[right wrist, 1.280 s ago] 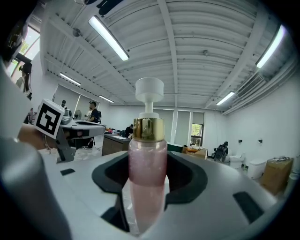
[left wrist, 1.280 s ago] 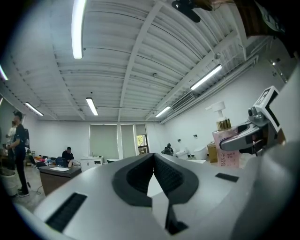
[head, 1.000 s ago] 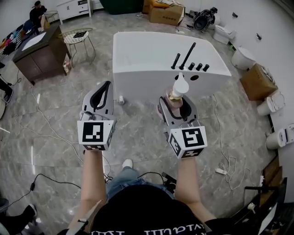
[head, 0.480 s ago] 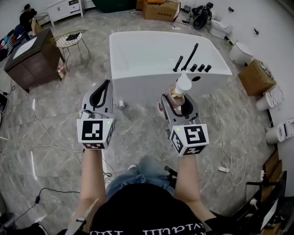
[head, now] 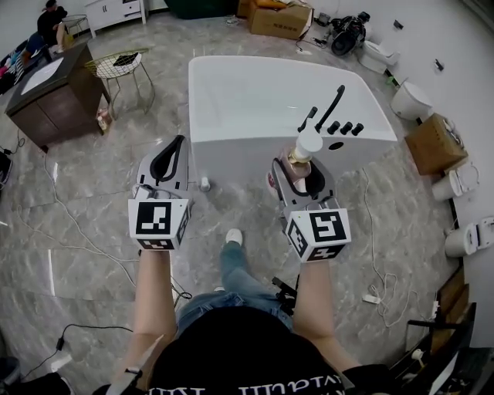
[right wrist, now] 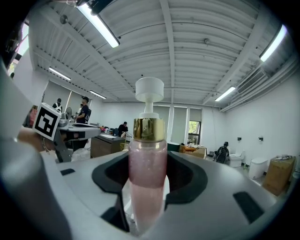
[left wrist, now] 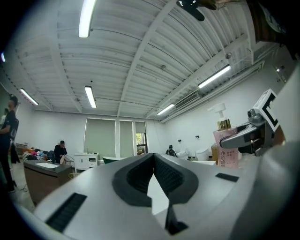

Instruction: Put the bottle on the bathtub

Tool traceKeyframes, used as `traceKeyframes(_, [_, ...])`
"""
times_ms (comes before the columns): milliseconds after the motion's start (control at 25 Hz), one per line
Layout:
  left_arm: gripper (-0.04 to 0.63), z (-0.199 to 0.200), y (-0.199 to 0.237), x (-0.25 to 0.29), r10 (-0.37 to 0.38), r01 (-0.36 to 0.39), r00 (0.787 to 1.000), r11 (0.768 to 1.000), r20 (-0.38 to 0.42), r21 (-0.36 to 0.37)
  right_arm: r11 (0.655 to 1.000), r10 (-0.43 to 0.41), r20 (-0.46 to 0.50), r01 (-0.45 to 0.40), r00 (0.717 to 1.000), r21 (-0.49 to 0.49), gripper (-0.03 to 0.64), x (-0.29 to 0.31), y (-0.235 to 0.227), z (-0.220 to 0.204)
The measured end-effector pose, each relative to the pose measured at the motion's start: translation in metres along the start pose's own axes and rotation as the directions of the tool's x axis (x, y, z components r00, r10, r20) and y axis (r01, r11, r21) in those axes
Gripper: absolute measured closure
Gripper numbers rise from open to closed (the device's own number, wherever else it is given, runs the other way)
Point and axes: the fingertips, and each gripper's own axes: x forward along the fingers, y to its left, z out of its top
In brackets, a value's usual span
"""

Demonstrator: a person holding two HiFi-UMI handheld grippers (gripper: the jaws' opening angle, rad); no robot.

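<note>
Bottle (head: 307, 145) was clamped in my right tool (head: 299, 173), upright, pink body between the jaws and pump head on top, clear in the right gripper view (right wrist: 147, 159). My left tool (head: 177, 143) was carrying nothing, jaws together. So the pickup was done, the placing wasn't: the bottle hung in the air over the floor, short of the bathtub (head: 247, 85) at 12 o'clock. Left to do, as I judged it: close in, set it on the tub's flat top, maybe beside the black faucet (head: 332, 108) at 1 o'clock, then let go. Grey marble floor (head: 93, 200) with loose cables (head: 377, 254). Dark desk (head: 48, 96) and wire stool (head: 123, 63) at 10, cardboard boxes (head: 279, 19) at 12, toilets (head: 409, 96) at 2.
</note>
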Motion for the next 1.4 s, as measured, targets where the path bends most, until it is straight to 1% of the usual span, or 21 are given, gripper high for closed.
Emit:
traceKeyframes(240, [0.584, -0.011, 0.018, 0.067, 0.016, -0.016, 1.0, 1.0, -0.006, -0.001, 0.999, 0.032, 0.003, -0.032, 0.999, -0.001, 0.393, 0.066, -0.031, 0.001])
traceKeyframes(560, [0.584, -0.033, 0.047, 0.18, 0.044, -0.044, 0.999, 0.999, -0.031, -0.002, 0.997, 0.082, -0.024, -0.082, 0.996, 0.009, 0.393, 0.178, -0.09, -0.007])
traceKeyframes(880, [0.584, -0.06, 0.074, 0.275, 0.081, -0.082, 0.995, 0.996, -0.059, -0.025, 0.989, 0.149, -0.058, -0.148, 0.987, 0.011, 0.393, 0.276, -0.131, -0.024])
traceKeyframes(1120, [0.583, -0.087, 0.077, 0.318, 0.077, -0.081, 0.992, 0.996, -0.096, -0.035, 0.983, 0.182, -0.116, -0.179, 0.976, 0.034, 0.393, 0.324, -0.151, -0.055])
traceKeyframes(1400, [0.584, -0.124, 0.081, 0.331, 0.068, -0.077, 0.984, 0.996, -0.166, -0.049, 0.978, 0.211, -0.219, -0.205, 0.953, 0.048, 0.393, 0.364, -0.151, -0.104])
